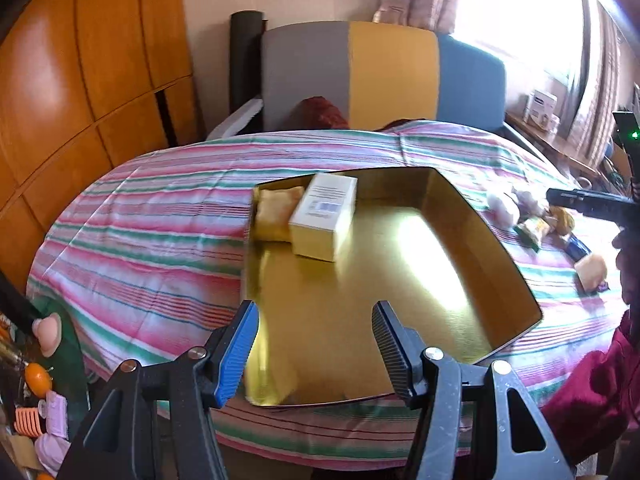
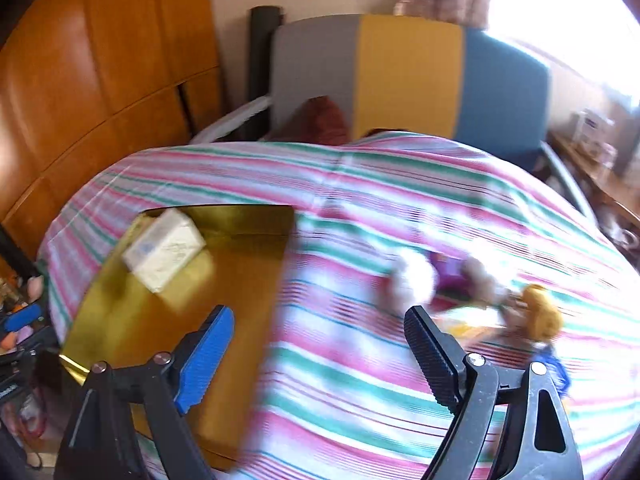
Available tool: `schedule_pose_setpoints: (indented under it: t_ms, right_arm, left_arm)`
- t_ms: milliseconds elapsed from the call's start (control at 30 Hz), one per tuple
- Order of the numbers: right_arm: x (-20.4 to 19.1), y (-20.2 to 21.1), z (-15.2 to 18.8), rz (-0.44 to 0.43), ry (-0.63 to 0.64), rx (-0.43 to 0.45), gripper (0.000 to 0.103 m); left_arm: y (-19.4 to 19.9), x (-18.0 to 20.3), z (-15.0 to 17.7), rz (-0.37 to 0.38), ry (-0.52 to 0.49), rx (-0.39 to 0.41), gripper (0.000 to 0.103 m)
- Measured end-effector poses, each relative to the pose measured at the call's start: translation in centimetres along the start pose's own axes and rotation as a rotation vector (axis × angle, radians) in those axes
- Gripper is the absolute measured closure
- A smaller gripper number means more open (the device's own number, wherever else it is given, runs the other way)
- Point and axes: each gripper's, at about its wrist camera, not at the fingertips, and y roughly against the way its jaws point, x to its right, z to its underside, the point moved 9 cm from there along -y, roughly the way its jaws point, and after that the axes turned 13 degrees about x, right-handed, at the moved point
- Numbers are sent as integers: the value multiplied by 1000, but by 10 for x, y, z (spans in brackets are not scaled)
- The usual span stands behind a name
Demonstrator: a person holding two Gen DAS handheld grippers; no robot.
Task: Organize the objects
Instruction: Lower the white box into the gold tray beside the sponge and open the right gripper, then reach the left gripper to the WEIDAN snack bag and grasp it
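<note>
A shiny gold tray point(image 1: 400, 288) lies on the striped tablecloth point(image 1: 160, 248). In it stand a white box point(image 1: 324, 216) and a tan packet point(image 1: 276, 212) at the far left corner. My left gripper point(image 1: 314, 344) is open and empty above the tray's near part. My right gripper point(image 2: 320, 354) is open and empty over the cloth, between the tray point(image 2: 240, 312) and a blurred pile of small items point(image 2: 480, 292). The white box point(image 2: 164, 250) shows there too. The pile also shows in the left wrist view point(image 1: 536, 216), with a pale block point(image 1: 592, 272) beside it.
A grey, yellow and blue chair point(image 1: 384, 76) stands behind the table. Wooden cabinets point(image 1: 80, 80) fill the left. Small toys point(image 1: 44, 400) lie low at the left. A shelf with boxes point(image 1: 540, 108) is at the right under a bright window.
</note>
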Motion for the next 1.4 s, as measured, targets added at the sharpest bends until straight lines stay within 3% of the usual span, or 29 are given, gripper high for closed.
schedule_pose_setpoints:
  t_ms: [100,267,367,433,500,1000,1167,1400]
  right_arm:
    - [49,10,2,92,-20,8,9]
    - [152,25,17,324,-97,32,4]
    - [210,29,48,431,-294,-4,4]
    - [233,31,54,413,-466,1,5]
    - [243,35,53,407,-526,29,5]
    - [246,37,67,383,-615,3,3]
    - [256,44,69,388,-684,27,3]
    - [262,45,74,345,-775,32,2]
  left_arm:
    - [-1,20,-5,32,-31,2,43]
    - [-4,59,-15,98,-87,2,43]
    - [-7,81,-19,126,-122,-2,43]
    - [-10,97,-22,156,-132,-12,43]
    - [-14,115,-25,185,-149,-19,43]
    - [-38,214,-35,323,-246,-58,43]
    - [-47,246,-40,381,-283,-62,48]
    - [-84,291,-44,440,-336,-135,48]
